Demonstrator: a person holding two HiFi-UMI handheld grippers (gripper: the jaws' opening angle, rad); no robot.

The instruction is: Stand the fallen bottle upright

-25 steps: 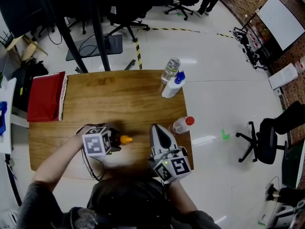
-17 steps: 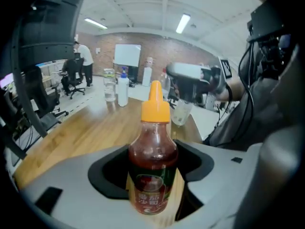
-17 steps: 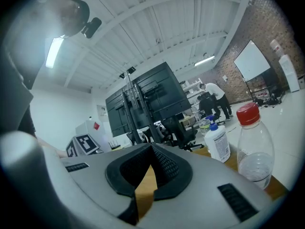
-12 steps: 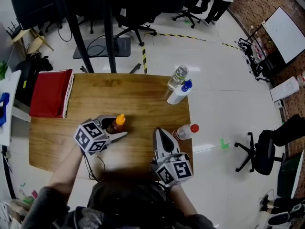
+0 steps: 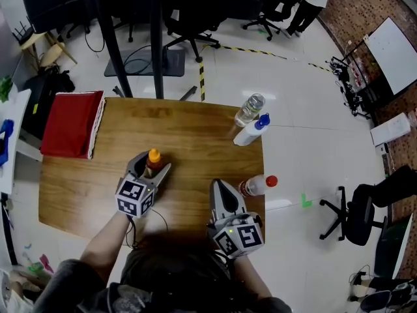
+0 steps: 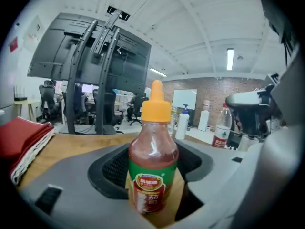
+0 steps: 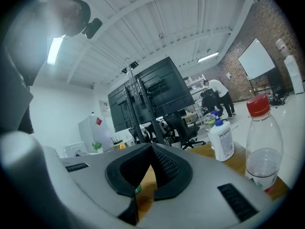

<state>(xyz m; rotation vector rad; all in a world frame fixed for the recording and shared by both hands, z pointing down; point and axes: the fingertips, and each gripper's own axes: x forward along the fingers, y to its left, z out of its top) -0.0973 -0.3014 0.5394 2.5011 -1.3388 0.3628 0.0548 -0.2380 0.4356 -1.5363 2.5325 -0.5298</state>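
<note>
So which step is this one sitting at? The left gripper (image 5: 151, 166) is pinching the bottle (image 5: 154, 156) round its belly, and the orange cap is pointing straight up. (kev)

Yeah, the tipping-up part is looking done to me. In the left gripper view the bottle (image 6: 152, 161) is standing upright between the two pads, and both are pressing on its sides. It's sitting a bit left of the middle of the table (image 5: 195, 126), well apart from the spray bottle (image 5: 251, 130) at the far right corner. What I'm not seeing is the base. The jaws are hiding it, so I'm not able to say whether it's resting on the wood or hanging just above. (mo)

And the right gripper (image 5: 217, 189)? (kev)

Doing nothing much. It's hovering over the near edge with its jaws pressed together at the tips and nothing between them, just beside the red-cap bottle (image 5: 259, 185), which is standing upright on its own. (mo)

So what's coming next? (kev)

I'm guessing it's calling for a gentle set-down: making sure the base is lying flat on the table, then spreading the jaws slowly and backing straight off so the pads aren't dragging it over. It's looking like a tall, narrow squeeze bottle, so I'm betting on it tipping easily if one pad is sticking. (mo)
</note>
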